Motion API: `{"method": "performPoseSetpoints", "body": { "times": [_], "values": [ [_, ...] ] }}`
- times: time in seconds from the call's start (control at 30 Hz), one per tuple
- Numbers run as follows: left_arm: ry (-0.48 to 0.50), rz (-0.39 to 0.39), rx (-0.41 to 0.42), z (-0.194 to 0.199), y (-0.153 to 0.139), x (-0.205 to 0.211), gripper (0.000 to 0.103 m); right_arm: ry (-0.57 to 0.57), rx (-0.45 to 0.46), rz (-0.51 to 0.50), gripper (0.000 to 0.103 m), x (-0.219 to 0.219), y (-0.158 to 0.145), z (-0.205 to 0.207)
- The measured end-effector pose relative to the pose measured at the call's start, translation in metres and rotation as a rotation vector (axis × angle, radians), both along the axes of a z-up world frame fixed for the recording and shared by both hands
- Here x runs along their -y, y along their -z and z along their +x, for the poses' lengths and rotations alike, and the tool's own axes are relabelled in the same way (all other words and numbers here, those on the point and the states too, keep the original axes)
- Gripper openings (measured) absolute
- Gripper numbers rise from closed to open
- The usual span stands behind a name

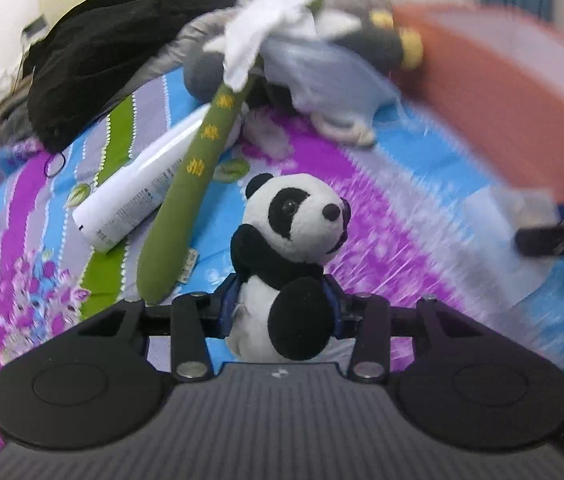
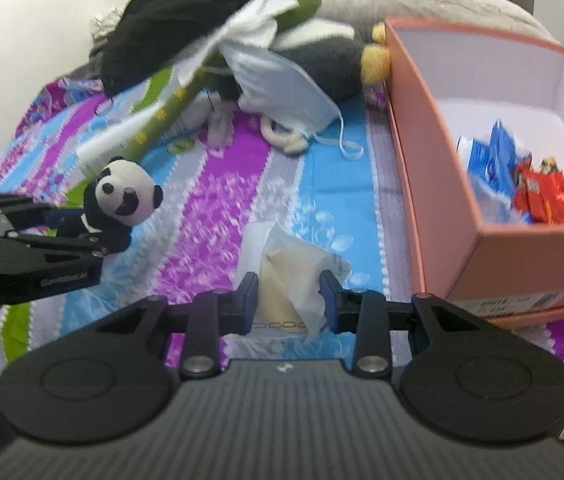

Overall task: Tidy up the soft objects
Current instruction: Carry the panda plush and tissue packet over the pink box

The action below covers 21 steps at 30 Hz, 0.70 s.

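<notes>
A small black-and-white panda plush (image 1: 293,216) sits upright between the blue pads of my left gripper (image 1: 282,304), which is shut on its body just above the striped bedspread (image 1: 381,208). The right wrist view shows the same panda (image 2: 126,192) in the left gripper (image 2: 82,228) at the far left. My right gripper (image 2: 289,296) is shut on a translucent packet (image 2: 285,256) with something beige inside. A salmon cardboard box (image 2: 433,184) stands open to the right, with blue and red packets lying in it.
Behind the panda lie a long green plush (image 1: 186,184), a white bottle (image 1: 130,200), a black garment (image 1: 114,48), a white cloth (image 1: 262,28), a face mask (image 2: 282,88) and a grey plush with yellow parts (image 2: 329,60). The box (image 1: 501,92) is blurred at the right.
</notes>
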<state>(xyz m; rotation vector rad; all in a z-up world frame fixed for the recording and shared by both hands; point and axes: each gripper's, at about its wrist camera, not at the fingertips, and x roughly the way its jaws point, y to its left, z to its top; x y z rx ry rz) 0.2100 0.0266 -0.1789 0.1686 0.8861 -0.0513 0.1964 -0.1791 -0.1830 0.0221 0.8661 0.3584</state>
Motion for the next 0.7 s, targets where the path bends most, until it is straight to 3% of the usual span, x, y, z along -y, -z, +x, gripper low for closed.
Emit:
{"method": "performPoseSetpoints", "body": {
  "times": [0.27, 0.57, 0.7],
  "values": [
    [-0.058, -0.242, 0.127, -0.02, -0.078, 0.012, 0.049, 0.013, 0.124, 0.07, 0.037, 0.012, -0.065, -0.007],
    [0.01, -0.375, 0.28, -0.008, -0.166, 0.047, 0.049, 0.04, 0.307, 0.124, 0.037, 0.045, -0.143, -0.006],
    [0.053, -0.4, 0.295, 0.016, -0.188, 0.073, 0.049, 0.07, 0.383, 0.094, 0.037, 0.062, -0.173, 0.004]
  ]
}}
